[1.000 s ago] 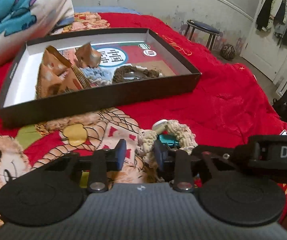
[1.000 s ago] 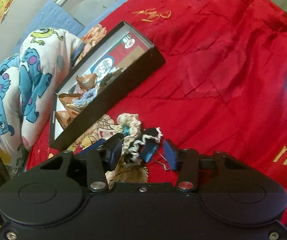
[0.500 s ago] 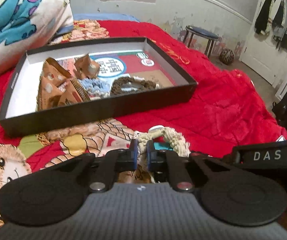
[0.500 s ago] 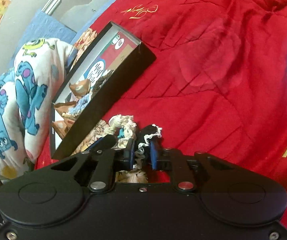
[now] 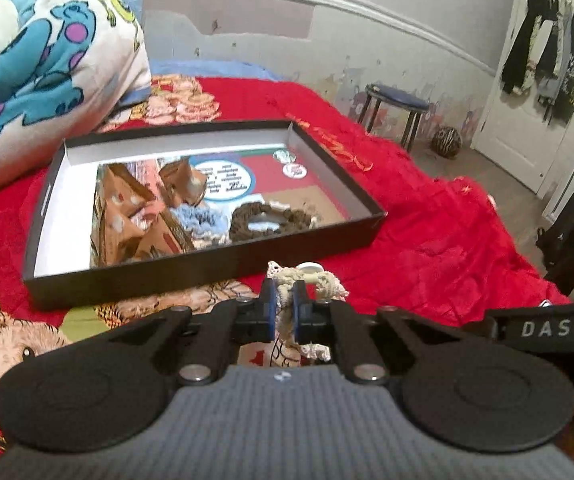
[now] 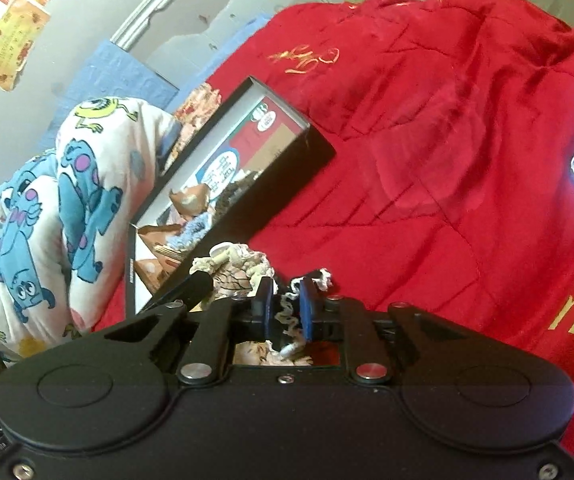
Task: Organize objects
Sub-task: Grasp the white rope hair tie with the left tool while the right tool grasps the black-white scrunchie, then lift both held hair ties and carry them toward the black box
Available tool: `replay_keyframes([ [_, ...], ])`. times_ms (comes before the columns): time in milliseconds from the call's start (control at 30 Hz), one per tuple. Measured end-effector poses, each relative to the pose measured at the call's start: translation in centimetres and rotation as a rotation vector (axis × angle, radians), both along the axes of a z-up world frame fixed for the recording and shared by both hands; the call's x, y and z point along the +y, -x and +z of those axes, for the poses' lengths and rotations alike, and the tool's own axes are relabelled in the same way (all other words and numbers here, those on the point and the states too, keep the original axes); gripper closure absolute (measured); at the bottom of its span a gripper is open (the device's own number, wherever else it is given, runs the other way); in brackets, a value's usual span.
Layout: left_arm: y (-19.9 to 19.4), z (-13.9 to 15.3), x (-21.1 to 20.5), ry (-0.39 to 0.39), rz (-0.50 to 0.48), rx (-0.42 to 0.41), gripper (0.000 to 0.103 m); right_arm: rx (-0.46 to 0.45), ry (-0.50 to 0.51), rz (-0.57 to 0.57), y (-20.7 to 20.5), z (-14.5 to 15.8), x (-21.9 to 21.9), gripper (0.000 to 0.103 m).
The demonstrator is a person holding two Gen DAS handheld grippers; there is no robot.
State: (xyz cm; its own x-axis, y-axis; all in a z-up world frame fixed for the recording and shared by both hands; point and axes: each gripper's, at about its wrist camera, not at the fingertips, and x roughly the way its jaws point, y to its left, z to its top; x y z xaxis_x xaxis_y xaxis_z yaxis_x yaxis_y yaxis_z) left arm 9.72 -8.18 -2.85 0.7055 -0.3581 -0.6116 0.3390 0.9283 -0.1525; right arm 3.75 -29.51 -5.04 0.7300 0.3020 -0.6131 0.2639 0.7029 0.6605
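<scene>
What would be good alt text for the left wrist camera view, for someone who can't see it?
The left gripper is shut on a cream crocheted scrunchie just above a red bedspread. Behind it sits a shallow black box holding brown paper packets, a blue scrunchie and a brown scrunchie, with a cartoon-print blanket beyond.

L gripper jaws clamped on cream scrunchie, black box behind

Scuffed grey wall, stool, perhaps a white door.
</scene>
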Motion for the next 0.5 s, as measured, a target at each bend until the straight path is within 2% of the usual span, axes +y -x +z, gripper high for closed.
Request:
replay_keyframes([
  [67, 0.1, 0.4, 0.2, 0.003, 0.004, -0.011, 0.093, 0.01, 0.0, 0.004, 0.0, 0.0, 0.0, 0.092],
  [133, 0.1, 0.6, 0.3, 0.006, 0.007, -0.018, 0.093, 0.018, 0.005, 0.004, -0.1, -0.2, 0.1, 0.092],
  [200, 0.0, 0.6, 0.5, 0.0, 0.015, -0.022, 0.093, 0.039, 0.002, 0.005, -0.4, -0.6, 0.1, 0.081],
  [267, 0.0, 0.6, 0.7, 0.005, 0.027, -0.028, 0.093, 0.051, -0.025, 0.006, -0.8, -1.2, 0.1, 0.079],
  [333, 0.0, 0.4, 1.0, 0.018, 0.042, -0.038, 0.093, 0.049, -0.026, 0.01, -1.2, -1.4, 0.3, 0.081],
  [433, -0.3, 0.3, 1.1, 0.017, 0.041, -0.019, 0.093, 0.042, -0.001, 0.016, -1.4, -1.4, 0.6, 0.09],
  [500, -0.3, 0.6, 1.5, 0.059, 0.026, -0.005, 0.093, 0.019, -0.004, 0.023, -1.3, -1.1, 0.8, 0.092],
])
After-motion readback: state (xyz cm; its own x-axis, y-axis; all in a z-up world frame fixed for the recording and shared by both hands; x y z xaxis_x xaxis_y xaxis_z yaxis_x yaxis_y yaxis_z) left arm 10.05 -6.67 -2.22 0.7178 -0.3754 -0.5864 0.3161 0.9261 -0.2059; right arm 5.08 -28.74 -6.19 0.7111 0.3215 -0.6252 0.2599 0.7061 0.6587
